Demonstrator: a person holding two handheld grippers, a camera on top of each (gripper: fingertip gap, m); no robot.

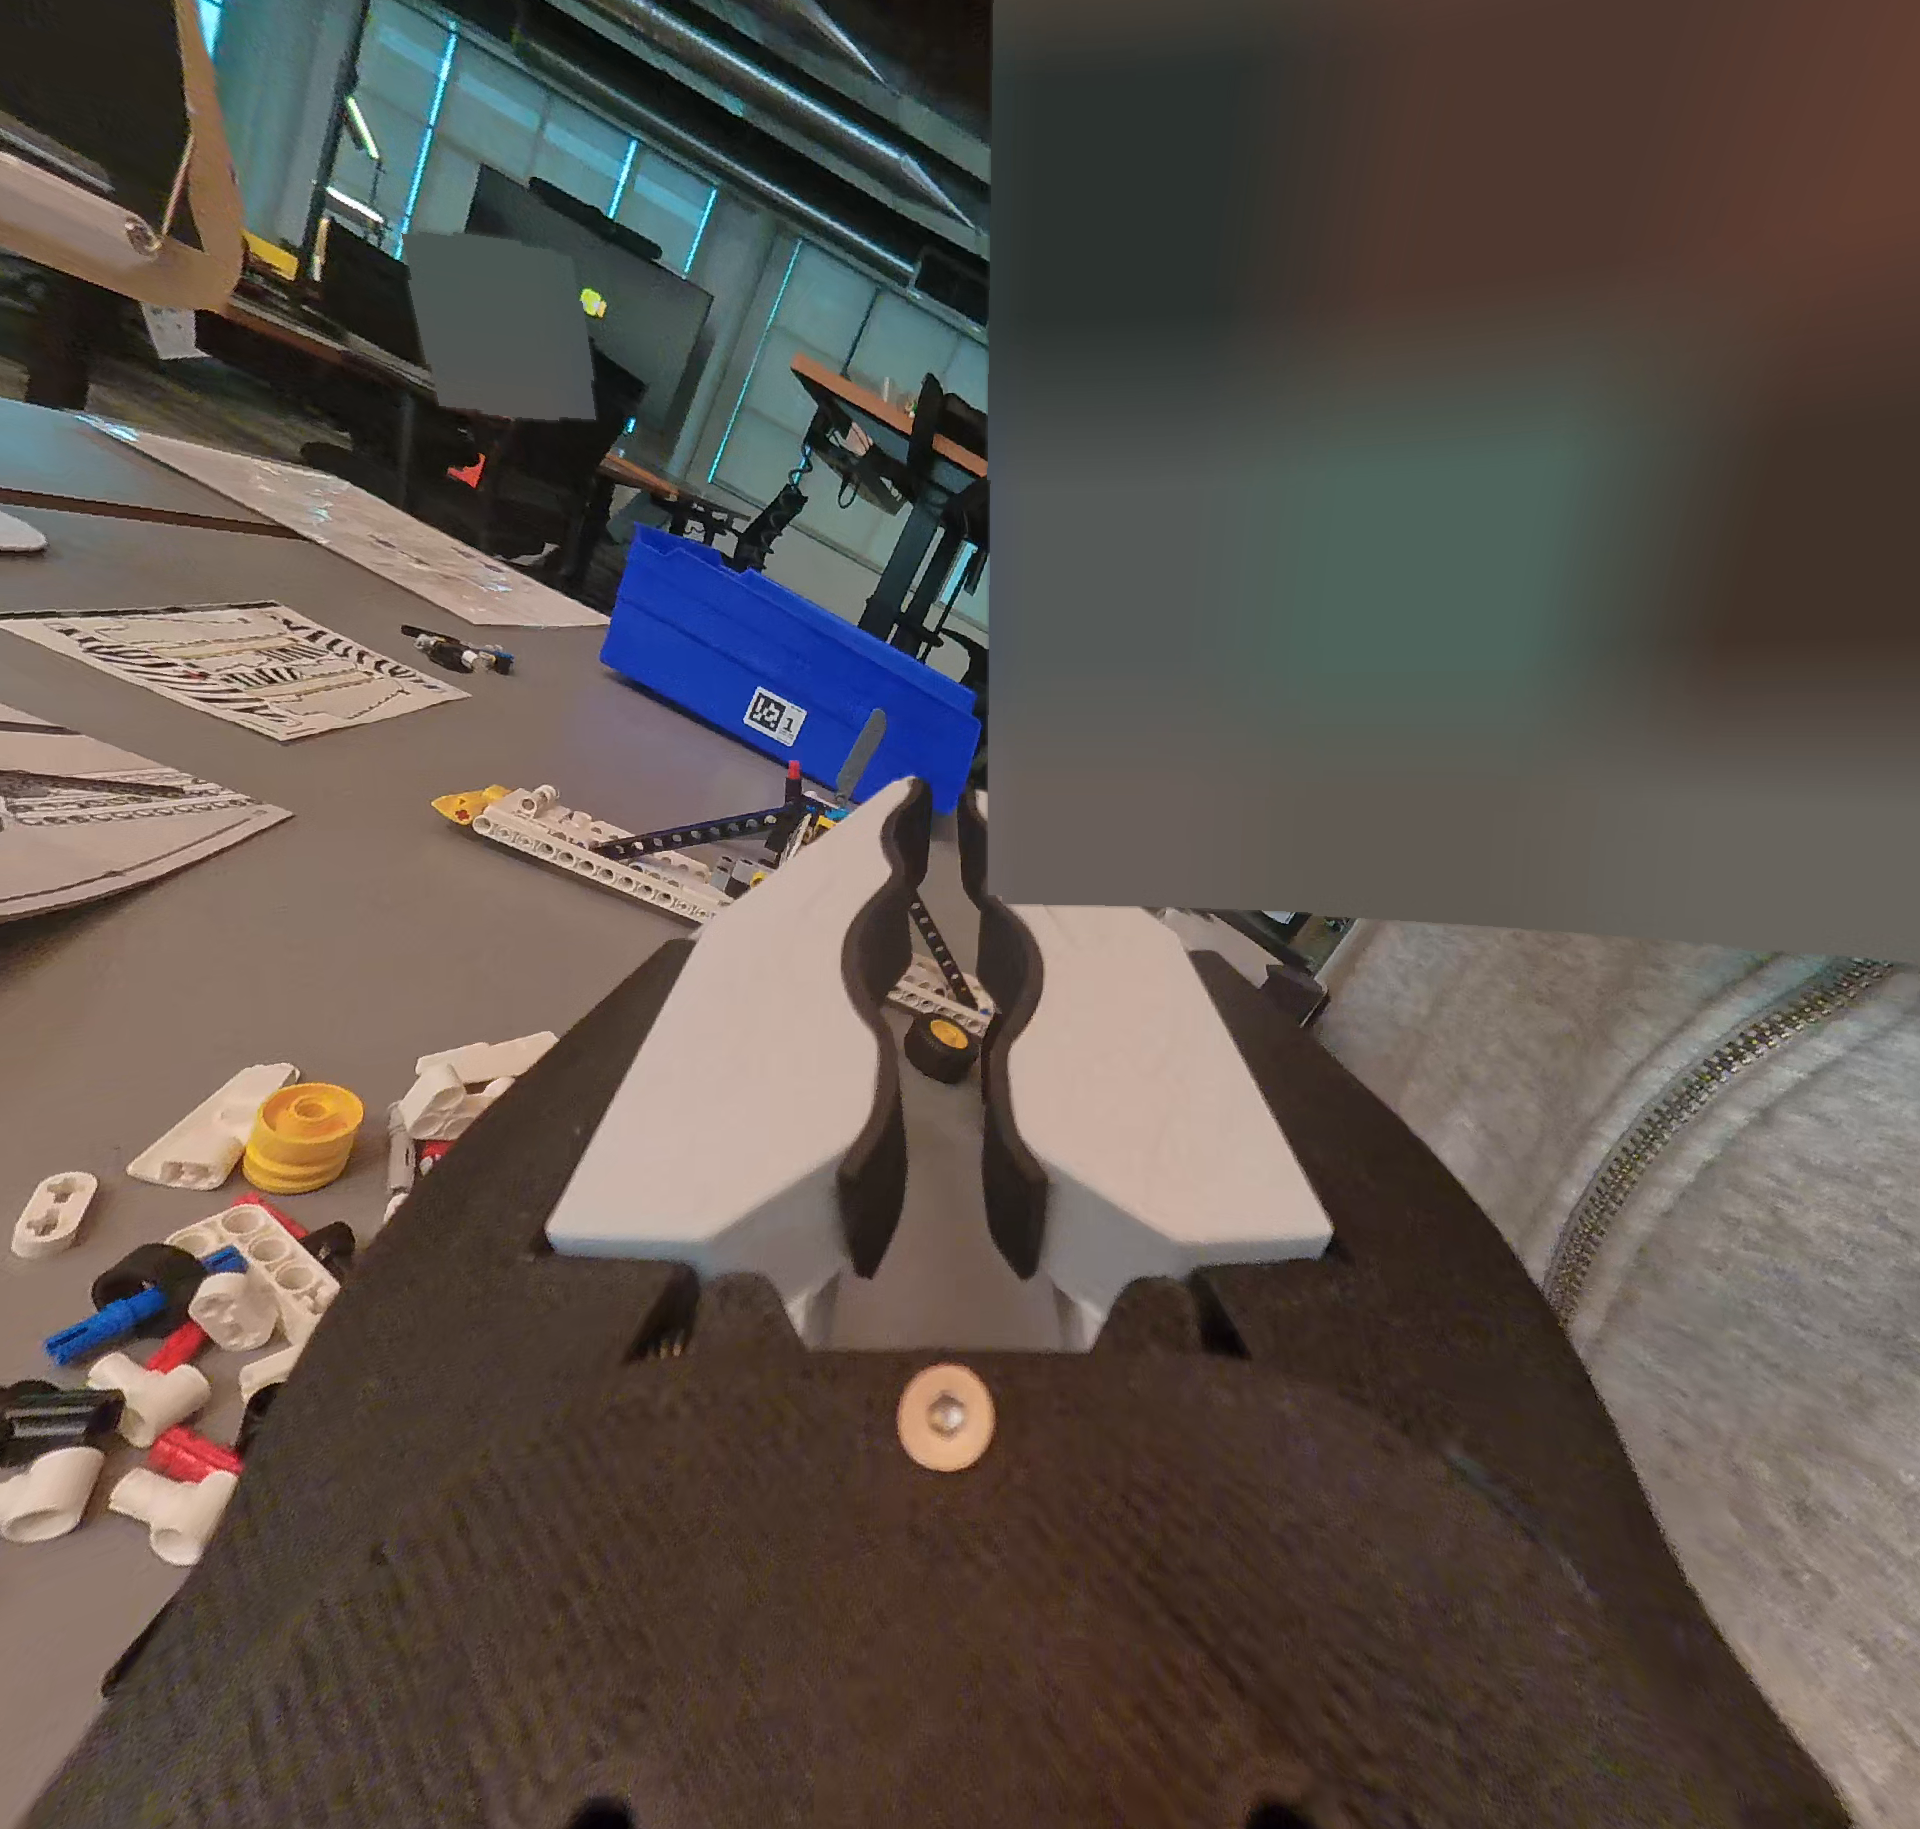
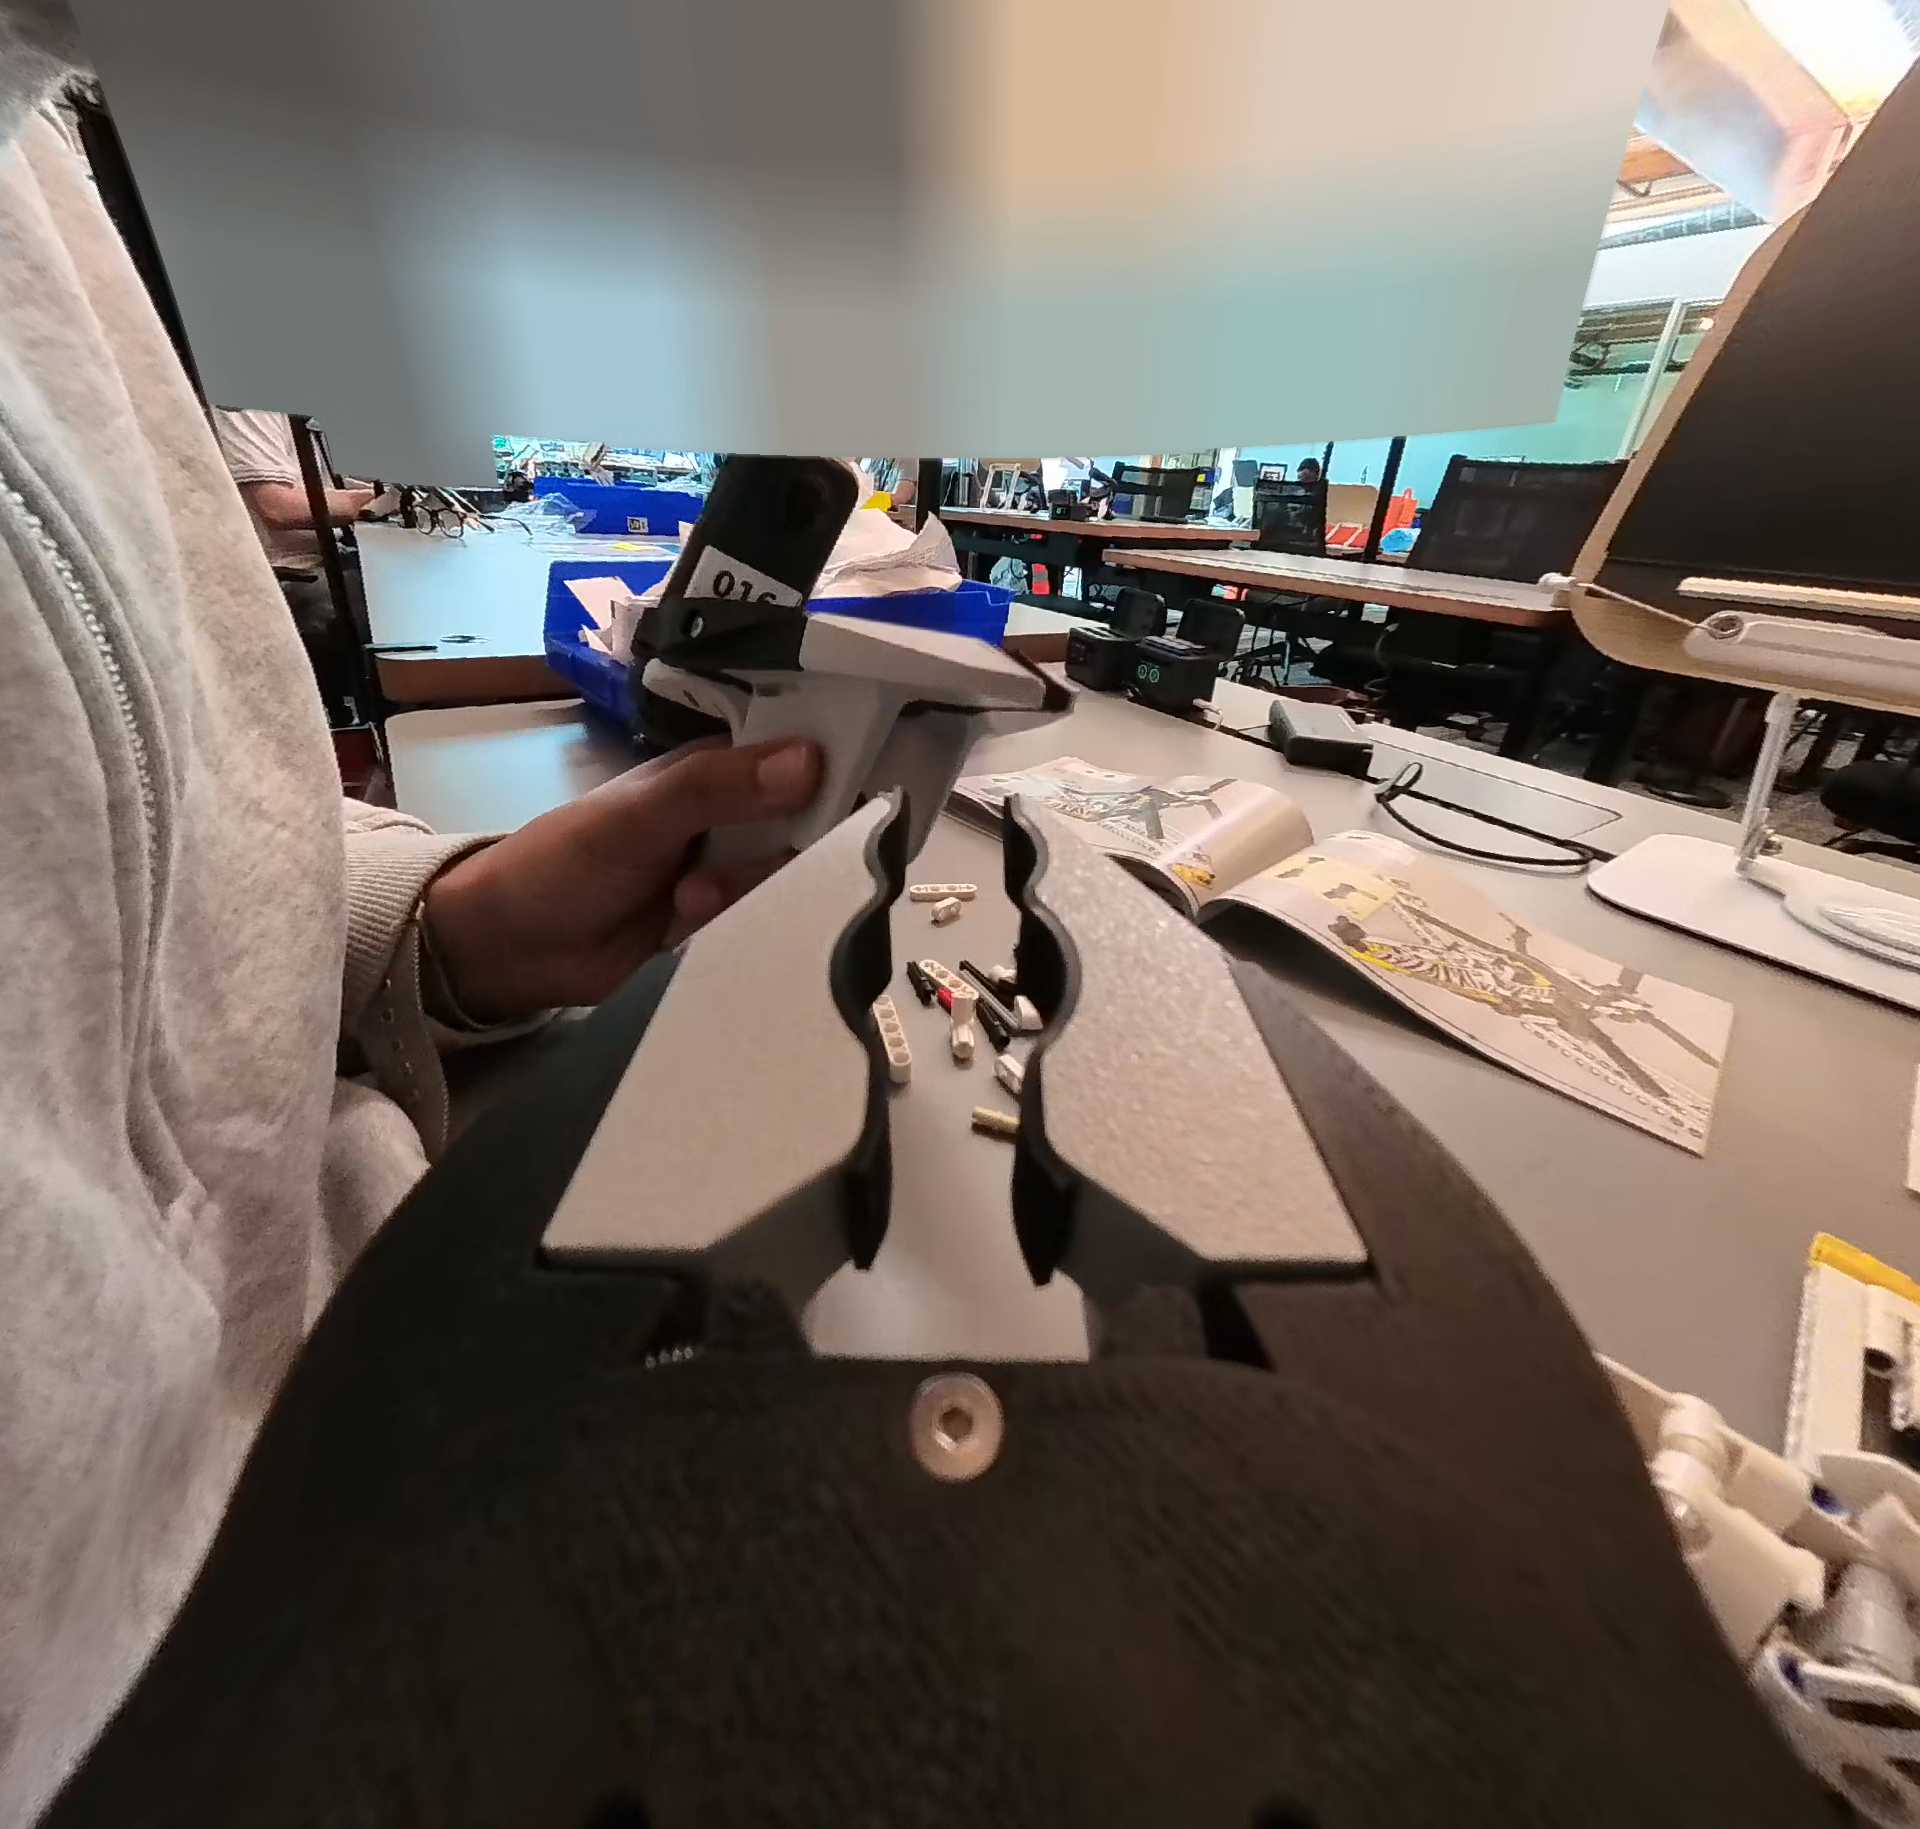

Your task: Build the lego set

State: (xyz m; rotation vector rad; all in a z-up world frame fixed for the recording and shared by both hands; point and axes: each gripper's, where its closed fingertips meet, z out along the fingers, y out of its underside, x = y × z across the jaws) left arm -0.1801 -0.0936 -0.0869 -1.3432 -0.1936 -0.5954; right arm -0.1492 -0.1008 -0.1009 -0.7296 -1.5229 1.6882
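A part-built Lego model of white holed beams (image 1: 582,844) and a dark blue beam (image 1: 707,829) lies on the grey table (image 1: 436,948), ahead of my left gripper (image 1: 943,797). That gripper is open and empty, above the table. A small black wheel with a yellow hub (image 1: 943,1047) shows through its gap. My right gripper (image 2: 951,808) is open and empty above several loose small pieces (image 2: 956,1005). The left gripper (image 2: 1051,696), held by a hand (image 2: 623,875), also shows in the right wrist view.
A pile of loose parts with a yellow pulley (image 1: 303,1135) lies left of the left gripper. A blue bin (image 1: 790,678) stands behind the model. Printed sheets (image 1: 239,662) and an open instruction booklet (image 2: 1351,917) lie on the table. A white stand base (image 2: 1745,875) is at right. White parts (image 2: 1766,1530) lie at lower right.
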